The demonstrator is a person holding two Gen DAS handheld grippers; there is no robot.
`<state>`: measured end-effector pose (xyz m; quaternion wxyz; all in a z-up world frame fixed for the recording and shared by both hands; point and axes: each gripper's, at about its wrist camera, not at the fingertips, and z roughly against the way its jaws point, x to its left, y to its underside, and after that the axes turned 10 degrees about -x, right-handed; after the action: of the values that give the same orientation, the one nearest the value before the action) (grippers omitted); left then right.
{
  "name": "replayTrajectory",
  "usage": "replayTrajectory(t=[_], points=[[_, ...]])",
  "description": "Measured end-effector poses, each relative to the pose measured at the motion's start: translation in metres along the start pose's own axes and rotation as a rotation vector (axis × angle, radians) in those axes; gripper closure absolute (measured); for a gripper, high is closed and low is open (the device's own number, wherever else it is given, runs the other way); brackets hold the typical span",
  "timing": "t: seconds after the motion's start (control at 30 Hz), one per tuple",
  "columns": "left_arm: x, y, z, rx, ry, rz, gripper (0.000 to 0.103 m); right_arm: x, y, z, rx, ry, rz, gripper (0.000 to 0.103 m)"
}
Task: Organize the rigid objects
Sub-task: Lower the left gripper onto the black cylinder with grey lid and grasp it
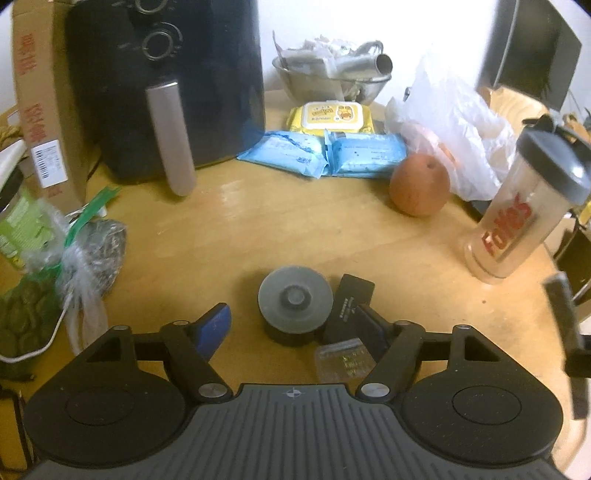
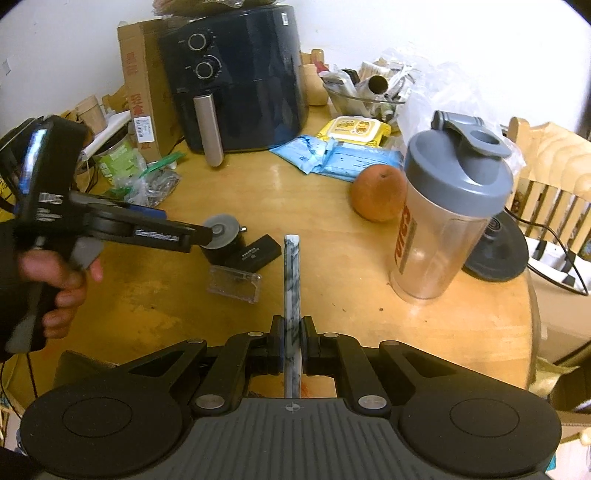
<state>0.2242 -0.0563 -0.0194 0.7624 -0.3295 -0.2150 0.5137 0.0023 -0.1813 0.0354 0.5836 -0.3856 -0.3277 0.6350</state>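
A marbled flat stick (image 2: 291, 280) is clamped in the right gripper (image 2: 291, 341), its long axis pointing straight ahead over the wooden table (image 2: 332, 258), left of the shaker bottle (image 2: 443, 221). Farther left, the left gripper (image 1: 291, 328) spreads around a grey-lidded round container (image 1: 293, 301).

A round light-wood table (image 2: 332, 302) fills the centre of the frame. A plain white wall (image 2: 369, 26) spans the top. A pale wooden slatted chair (image 2: 554, 173) stands at right.
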Motion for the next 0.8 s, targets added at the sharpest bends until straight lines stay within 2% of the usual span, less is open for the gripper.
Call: replayTrajectory(t=[0.33, 0.4, 0.43, 0.47, 0.67, 0.8], points=[[-0.005, 0.002, -0.043, 0.041, 0.010, -0.054, 0.031, -0.013, 0.007, 0.011, -0.005, 0.044, -0.046, 0.092], [-0.005, 0.003, -0.049, 0.047, 0.012, -0.058, 0.035, -0.015, 0.008, 0.013, -0.005, 0.052, -0.053, 0.092], [-0.005, 0.004, -0.052, 0.053, 0.010, -0.062, 0.044, -0.016, 0.009, 0.014, -0.005, 0.056, -0.056, 0.092], [-0.005, 0.004, -0.054, 0.059, 0.002, -0.065, 0.046, -0.017, 0.009, 0.015, -0.005, 0.061, -0.060, 0.092], [-0.001, 0.005, -0.059, 0.072, 0.015, -0.057, 0.046, -0.020, 0.013, 0.013, 0.020, 0.094, -0.076, 0.092], [0.001, 0.001, -0.058, 0.079, -0.004, -0.048, 0.046, -0.022, 0.015, 0.010, 0.036, 0.099, -0.091, 0.092]])
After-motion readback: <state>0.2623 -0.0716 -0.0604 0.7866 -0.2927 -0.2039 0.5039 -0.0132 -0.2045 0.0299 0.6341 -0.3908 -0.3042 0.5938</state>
